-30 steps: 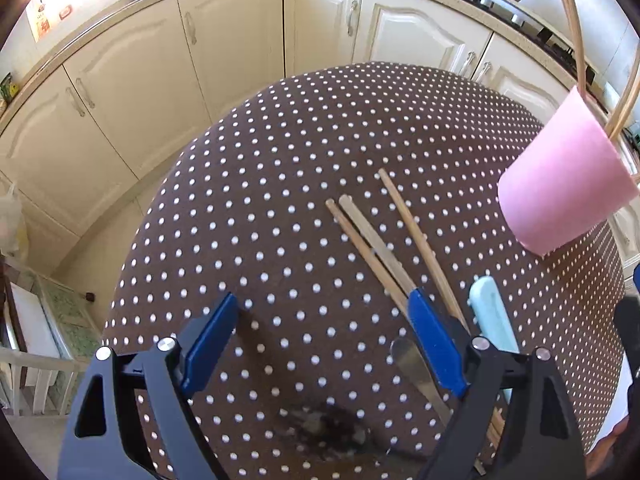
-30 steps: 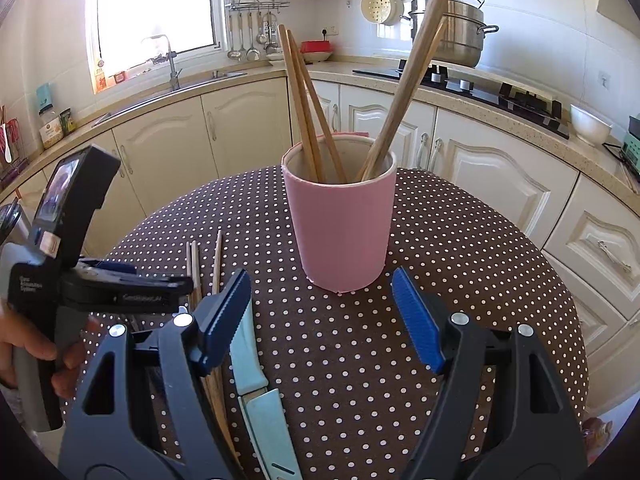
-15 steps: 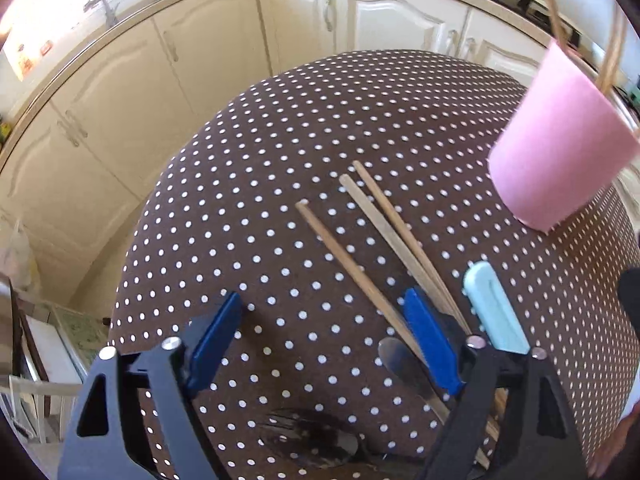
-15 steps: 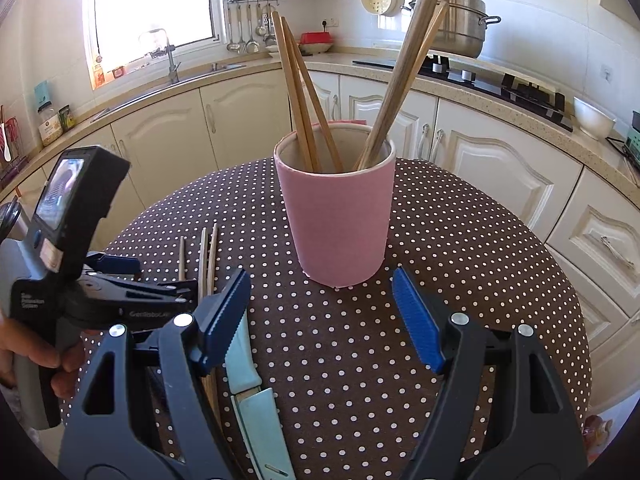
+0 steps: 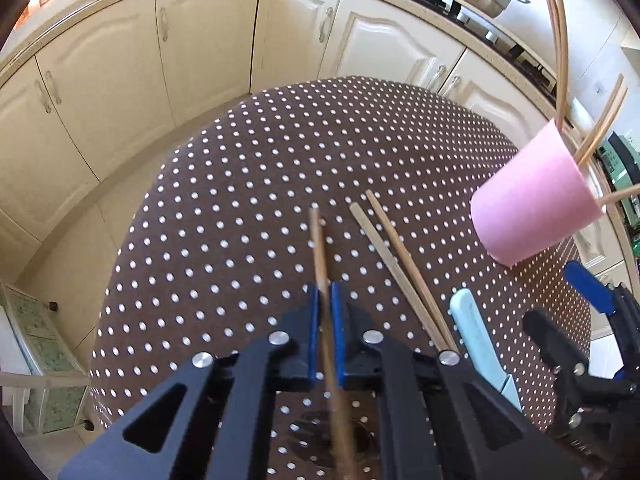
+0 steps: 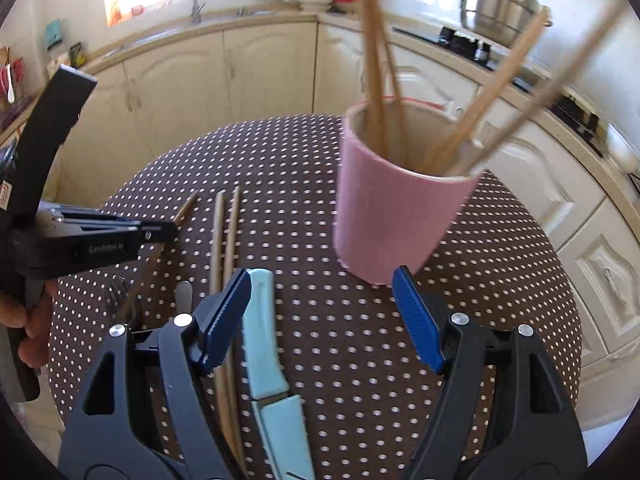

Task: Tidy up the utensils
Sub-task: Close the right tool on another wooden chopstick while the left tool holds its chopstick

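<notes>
On the brown dotted table [image 5: 240,168] my left gripper [image 5: 324,292] is closing, its blue pads pressing on a thin wooden stick [image 5: 318,240] that points away from me. In the right wrist view the same left gripper [image 6: 168,230] holds that stick [image 6: 188,206] at the left. Two more wooden sticks [image 5: 392,248] and a light blue knife [image 5: 468,320] lie just right of it. A pink cup [image 6: 400,208] with several wooden utensils stands beyond my right gripper [image 6: 320,276], which is open and empty above the knife [image 6: 264,320].
A dark fork [image 6: 118,294] and a grey metal utensil end [image 6: 184,292] lie near the table's front left. Cream kitchen cabinets [image 5: 200,60] curve around behind the table, with a steel pot [image 6: 500,4] on the hob. A hand [image 6: 24,320] grips the left tool.
My left gripper went from wide open to shut on one wooden stick, which now sits apart from the other two. The right gripper shifted left and tilted, staying open.
</notes>
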{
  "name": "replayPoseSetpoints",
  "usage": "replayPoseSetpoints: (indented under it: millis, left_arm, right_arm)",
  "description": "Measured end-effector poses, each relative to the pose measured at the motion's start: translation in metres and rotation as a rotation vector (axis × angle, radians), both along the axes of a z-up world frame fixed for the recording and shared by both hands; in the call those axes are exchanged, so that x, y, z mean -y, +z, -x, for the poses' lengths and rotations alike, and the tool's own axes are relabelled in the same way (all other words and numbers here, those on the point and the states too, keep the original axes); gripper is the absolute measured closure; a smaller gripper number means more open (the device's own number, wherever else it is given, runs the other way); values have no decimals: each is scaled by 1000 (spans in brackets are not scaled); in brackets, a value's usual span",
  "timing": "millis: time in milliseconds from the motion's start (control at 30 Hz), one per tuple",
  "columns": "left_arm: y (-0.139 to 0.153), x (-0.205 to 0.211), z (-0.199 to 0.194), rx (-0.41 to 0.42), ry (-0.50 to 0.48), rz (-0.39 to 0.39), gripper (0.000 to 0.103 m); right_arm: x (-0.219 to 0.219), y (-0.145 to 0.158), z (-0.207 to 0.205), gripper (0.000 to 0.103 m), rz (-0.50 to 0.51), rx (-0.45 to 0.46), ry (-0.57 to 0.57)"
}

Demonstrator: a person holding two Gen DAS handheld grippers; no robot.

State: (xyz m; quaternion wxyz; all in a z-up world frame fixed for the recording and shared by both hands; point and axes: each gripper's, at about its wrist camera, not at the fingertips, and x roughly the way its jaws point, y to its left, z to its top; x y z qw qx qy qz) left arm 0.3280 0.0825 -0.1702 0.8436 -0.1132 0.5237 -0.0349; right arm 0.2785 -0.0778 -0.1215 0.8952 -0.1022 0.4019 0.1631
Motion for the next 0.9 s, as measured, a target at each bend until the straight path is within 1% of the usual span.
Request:
replayPoseSetpoints:
  millis: [33,100,133,167,267,333,367,400,433,500,533,567,600,700,800,867,900]
  left_arm:
    - [0,-3,2,-4,5,24,96]
    - [0,-7,7,-24,20,57,88]
    - [0,-7,10,-36,14,56,72]
    - [1,-5,14,-38,4,53,62]
    - [3,-1,25,-50,-23,26,58]
    - [3,-1,30,-61,-32,16,58]
    - [3,-1,30,-59,-36,3,58]
    - [1,0,30,-61,-46,-26,58]
    - [-1,1,29,-63,-56,-39,59]
    - [-1,5,29,-54,-64,-86,70]
    - [-1,7,29,-47,-73,-112,84]
    - [-3,7,29,-43,-84,-105,95]
    - [-3,8,25,-42,-83,-87,96]
    - [-2,2,27,-16,-88,-21,97]
    - [7,-4,33,25,-67,13,97]
    - [13,-9,37,38,-64,45,97]
    - [15,-10,38,42,-59,48,97]
  right_arm:
    - [-4,-1,-2,30,6,-14,9]
    - [-11,-2,-6,30,8,-47,34]
    - [-14,-3,-8,30,15,-62,42]
    - [-18,-4,-10,30,22,-77,52]
    - [-27,-5,-16,31,32,-121,76]
    - [-33,-5,-20,32,40,-134,86]
    - [-37,-5,-21,35,51,-142,95]
    - [-41,-6,-22,44,58,-156,105]
    - [-43,-7,-25,51,62,-168,106]
    - [-47,-10,-29,55,61,-205,120]
    - [-48,-11,-30,60,56,-217,125]
    - [-48,-11,-32,63,57,-233,127]
    - [-51,-13,-34,68,54,-257,135]
    - [-60,-17,-36,68,64,-294,159]
    - [-75,-23,-40,69,114,-337,182]
    - [-84,-24,-44,70,170,-346,182]
    - [-87,-26,-44,70,182,-353,183]
